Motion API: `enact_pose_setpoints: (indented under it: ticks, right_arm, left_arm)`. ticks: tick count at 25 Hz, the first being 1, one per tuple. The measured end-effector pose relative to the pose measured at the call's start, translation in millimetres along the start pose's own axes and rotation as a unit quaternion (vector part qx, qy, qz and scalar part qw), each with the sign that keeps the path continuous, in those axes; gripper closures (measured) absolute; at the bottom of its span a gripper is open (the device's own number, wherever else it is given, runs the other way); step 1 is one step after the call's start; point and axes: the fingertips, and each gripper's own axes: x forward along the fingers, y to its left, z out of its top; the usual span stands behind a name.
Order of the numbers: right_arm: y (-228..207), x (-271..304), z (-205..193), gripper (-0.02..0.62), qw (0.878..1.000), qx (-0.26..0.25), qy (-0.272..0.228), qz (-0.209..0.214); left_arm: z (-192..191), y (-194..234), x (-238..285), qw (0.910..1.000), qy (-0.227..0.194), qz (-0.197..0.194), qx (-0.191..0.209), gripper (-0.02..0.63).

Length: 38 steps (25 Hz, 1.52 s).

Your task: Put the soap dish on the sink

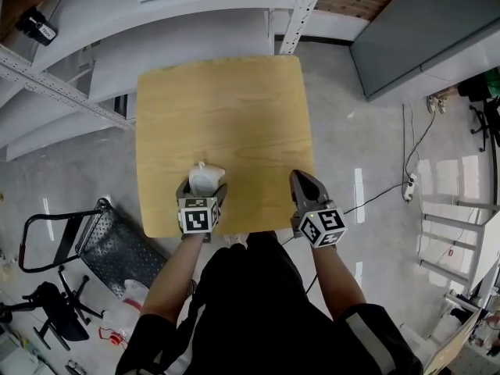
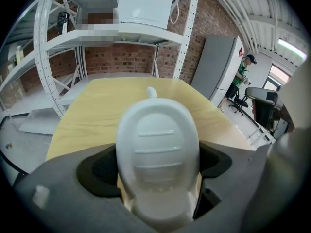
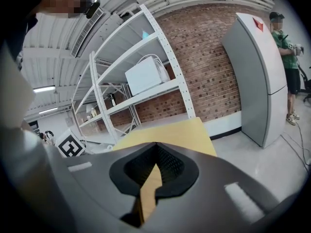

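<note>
Left gripper (image 1: pixel 201 192) spread wide and clamped on the white soap dish (image 2: pixel 158 144) over the near part of the wooden table (image 1: pixel 226 108), right gripper (image 1: pixel 306 184) closed on nothing, no sink in sight, placing seemingly yet to come.

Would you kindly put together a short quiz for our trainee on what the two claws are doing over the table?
1. Multiple choice: what is in the left claw?
A) a white soap dish
B) a sponge
C) nothing
2. True or false: the right claw is shut with nothing in it.
3. One word: which wooden piece of furniture lies below both claws?

Key: 1 A; 2 true; 3 table.
</note>
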Motion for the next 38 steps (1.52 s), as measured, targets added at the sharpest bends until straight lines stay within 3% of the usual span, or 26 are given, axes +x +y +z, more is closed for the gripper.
enact_pose_setpoints:
  ticks: [6, 10, 21, 26, 33, 35, 38]
  right_arm:
    - [1, -2, 1, 0.589, 1.000, 0.000, 0.001, -0.001]
    - [-1, -4, 4, 0.590, 1.000, 0.001, -0.003, -0.003]
    - [2, -5, 12, 0.589, 1.000, -0.010, -0.006, 0.001]
    - [12, -8, 14, 0.591, 1.000, -0.017, -0.010, 0.004]
    - [22, -21, 23, 0.591, 0.999, -0.023, -0.027, 0.000]
    - [20, -26, 26, 0.589, 0.999, -0.023, -0.031, -0.005]
    - [18, -32, 28, 0.591, 0.999, -0.024, -0.033, -0.009]
  left_arm:
    - [-4, 3, 17, 0.9989, 0.037, 0.020, 0.022, 0.132]
    - [-13, 3, 24, 0.9979, 0.061, 0.021, 0.011, 0.130]
    - [4, -4, 19, 0.9994, 0.029, -0.001, 0.017, 0.127]
    - [-4, -2, 22, 0.9987, 0.048, -0.007, 0.015, 0.126]
    - [-8, 2, 36, 0.9977, 0.050, -0.003, 0.046, 0.124]
    - [-8, -2, 38, 0.9974, 0.052, -0.009, 0.049, 0.049]
    - [-8, -5, 38, 0.9975, 0.051, -0.007, 0.049, 0.046]
